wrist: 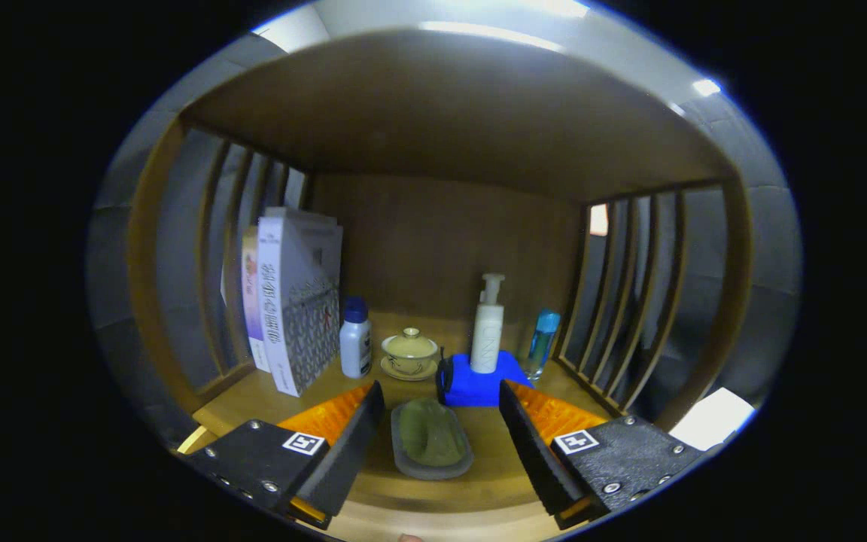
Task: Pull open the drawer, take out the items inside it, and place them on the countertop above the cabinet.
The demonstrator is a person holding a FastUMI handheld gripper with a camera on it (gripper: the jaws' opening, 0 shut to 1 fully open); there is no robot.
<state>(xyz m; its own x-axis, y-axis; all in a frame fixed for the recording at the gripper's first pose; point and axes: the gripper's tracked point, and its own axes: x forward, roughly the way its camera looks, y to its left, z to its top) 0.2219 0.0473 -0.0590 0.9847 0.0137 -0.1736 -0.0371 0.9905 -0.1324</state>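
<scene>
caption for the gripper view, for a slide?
Open gripper over a green dish lying between its fingers on the countertop, bottles and books beyond.

Square black-and-white coded markers on white patches, one on each finger (304,443) of the tool (441,444), patterns only, no letters. Large dark characters running down the white spine of the book (274,301) standing left on the tabletop (373,489), too blurred to make out; faint grey lettering down the white pump bottle (488,331) on the blue block (479,382), likewise illegible. Nothing readable on the small white bottle with the blue cap (355,339) or the blue-topped bottle (541,342).
</scene>
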